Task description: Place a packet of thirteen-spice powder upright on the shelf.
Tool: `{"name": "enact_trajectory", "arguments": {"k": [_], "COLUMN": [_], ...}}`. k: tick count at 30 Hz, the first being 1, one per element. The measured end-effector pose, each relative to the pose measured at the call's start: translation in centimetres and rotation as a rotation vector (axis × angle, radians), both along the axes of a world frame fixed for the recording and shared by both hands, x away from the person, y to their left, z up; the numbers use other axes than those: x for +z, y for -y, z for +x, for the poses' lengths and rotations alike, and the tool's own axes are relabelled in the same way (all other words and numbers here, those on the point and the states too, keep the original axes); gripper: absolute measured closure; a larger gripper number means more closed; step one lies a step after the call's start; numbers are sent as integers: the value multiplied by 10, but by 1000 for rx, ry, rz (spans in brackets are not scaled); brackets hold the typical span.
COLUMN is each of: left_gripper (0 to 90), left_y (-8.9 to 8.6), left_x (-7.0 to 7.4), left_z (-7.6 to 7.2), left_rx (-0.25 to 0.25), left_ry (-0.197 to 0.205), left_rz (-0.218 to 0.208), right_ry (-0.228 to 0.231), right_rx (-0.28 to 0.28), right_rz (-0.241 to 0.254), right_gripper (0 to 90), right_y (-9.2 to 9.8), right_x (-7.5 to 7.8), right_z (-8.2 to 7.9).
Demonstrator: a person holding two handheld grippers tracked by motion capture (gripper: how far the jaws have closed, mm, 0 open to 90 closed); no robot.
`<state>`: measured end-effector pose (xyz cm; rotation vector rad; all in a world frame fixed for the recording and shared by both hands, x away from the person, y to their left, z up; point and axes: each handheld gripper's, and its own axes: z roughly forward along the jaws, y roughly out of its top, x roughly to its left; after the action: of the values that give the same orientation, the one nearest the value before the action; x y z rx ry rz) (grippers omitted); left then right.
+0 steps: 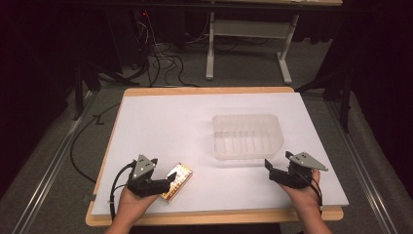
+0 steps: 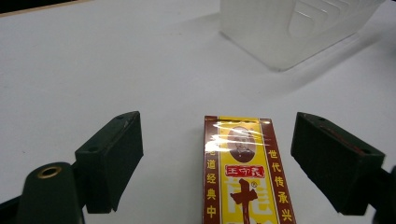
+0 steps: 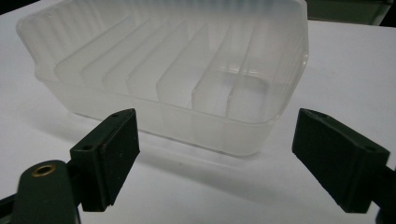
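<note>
Left gripper (image 1: 168, 179) hangs open over the red-and-yellow box (image 1: 176, 182), jaws straddling it, not pinching. The box lies flat on the desk (image 1: 160, 122), near edge. This looks like the grasp approach; closing comes next. Then the clear ribbed tray (image 1: 247, 136), empty. Right gripper (image 1: 269, 165) waits open beside it.

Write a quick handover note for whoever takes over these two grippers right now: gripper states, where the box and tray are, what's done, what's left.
Left gripper: open, jaws either side of the red and yellow box, not pressing it.
Right gripper: open, holding nothing, facing the clear plastic tray.
The box lies flat on the white sheet, near the front left; the tray sits mid-table, nothing visible in it.
Done: left gripper lined up on the box.
Left: probably close, lift, and place the box in the tray.
</note>
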<state>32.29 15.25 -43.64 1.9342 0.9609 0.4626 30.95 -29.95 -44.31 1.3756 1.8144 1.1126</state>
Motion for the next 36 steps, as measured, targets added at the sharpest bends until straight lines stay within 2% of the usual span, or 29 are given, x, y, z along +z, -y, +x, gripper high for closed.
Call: {"name": "enact_trajectory", "arguments": {"k": [10, 24, 32, 34, 36], "left_gripper": [173, 189, 177, 164, 163], "left_y": [2, 3, 4, 5, 4], "left_x": [-1, -3, -4, -2, -1], "left_z": [1, 2, 3, 2, 1], "left_rx": [-8, -9, -9, -5, -3], "left_ry": [-5, -10, -30, -11, -12], "left_rz": [17, 16, 27, 63, 67], "right_ry": [-10, -26, 3, 10, 21], "right_rx": [-8, -7, 4, 17, 29], "right_rz": [4, 2, -20, -18, -6], "right_gripper": [153, 158, 180, 183, 183], "right_y": [2, 2, 1, 1, 1], "right_x": [-1, -4, -2, -1, 0], "right_z": [0, 0, -2, -3, -4]}}
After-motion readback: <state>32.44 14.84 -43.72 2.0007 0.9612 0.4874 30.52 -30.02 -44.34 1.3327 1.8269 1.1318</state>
